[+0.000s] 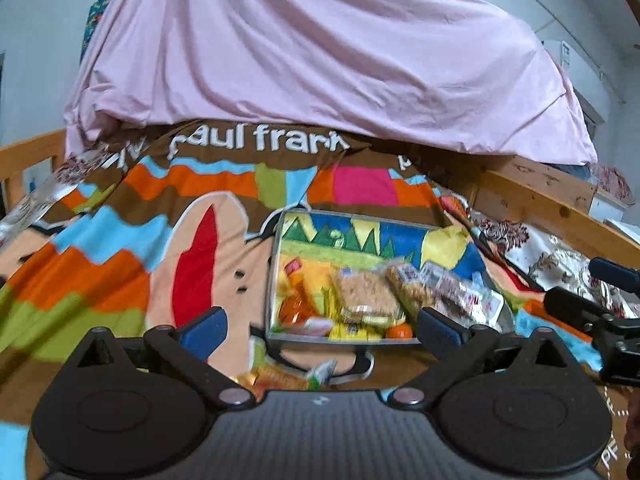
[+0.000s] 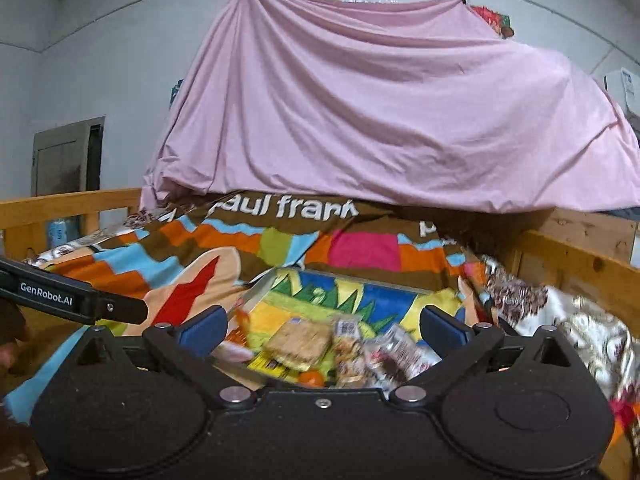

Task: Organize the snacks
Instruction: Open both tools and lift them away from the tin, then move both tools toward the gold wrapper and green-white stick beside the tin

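A colourful box with a grey rim (image 1: 275,264) lies on a bright patterned blanket (image 1: 120,240). In it are a brown cracker pack (image 1: 368,292), an orange packet (image 1: 296,304), clear-wrapped bars (image 1: 452,288), a yellow packet (image 1: 356,330) and a small orange fruit (image 1: 400,331). Loose packets (image 1: 280,376) lie just outside the box's near rim. My left gripper (image 1: 320,330) hovers open before the box, nothing between its fingers. In the right wrist view the box (image 2: 256,286), cracker pack (image 2: 300,340) and fruit (image 2: 312,378) sit ahead of my right gripper (image 2: 320,330), also open and holding nothing.
A pink sheet (image 1: 320,60) hangs over the back of the bed. Wooden rails (image 1: 552,204) run along the right and left (image 2: 60,204). Floral fabric (image 2: 580,332) is bunched at the right. The other gripper shows at each view's edge (image 1: 592,308) (image 2: 80,300).
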Tool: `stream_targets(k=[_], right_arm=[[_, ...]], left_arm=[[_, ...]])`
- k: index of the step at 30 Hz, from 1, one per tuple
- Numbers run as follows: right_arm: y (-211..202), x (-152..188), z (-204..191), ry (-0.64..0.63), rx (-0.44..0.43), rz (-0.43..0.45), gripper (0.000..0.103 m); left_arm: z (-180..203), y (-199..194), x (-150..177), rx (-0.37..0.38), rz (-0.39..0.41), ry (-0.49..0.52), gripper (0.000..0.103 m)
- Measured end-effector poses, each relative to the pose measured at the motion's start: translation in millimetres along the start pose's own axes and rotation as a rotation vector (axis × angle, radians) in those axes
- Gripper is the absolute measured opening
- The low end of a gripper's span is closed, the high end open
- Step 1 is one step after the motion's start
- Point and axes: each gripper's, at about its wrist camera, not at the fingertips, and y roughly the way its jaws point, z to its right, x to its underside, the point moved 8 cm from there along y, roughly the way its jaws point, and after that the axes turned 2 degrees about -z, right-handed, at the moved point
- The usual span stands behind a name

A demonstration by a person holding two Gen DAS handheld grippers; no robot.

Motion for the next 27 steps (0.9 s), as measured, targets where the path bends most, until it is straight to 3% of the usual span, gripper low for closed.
stream_targets(k=[13, 27], right_arm=[[-29.1, 42.8, -26.9, 0.060, -0.001, -0.128, 0.102], [-27.7, 69.3, -51.9, 0.026, -0.029, -0.229, 0.102]], left_arm=[[-12.1, -52.7, 51.5, -0.040, -0.068, 0.025, 0.103], [-31.2, -54.0, 80.3, -0.068, -0.130, -0.014, 0.103]])
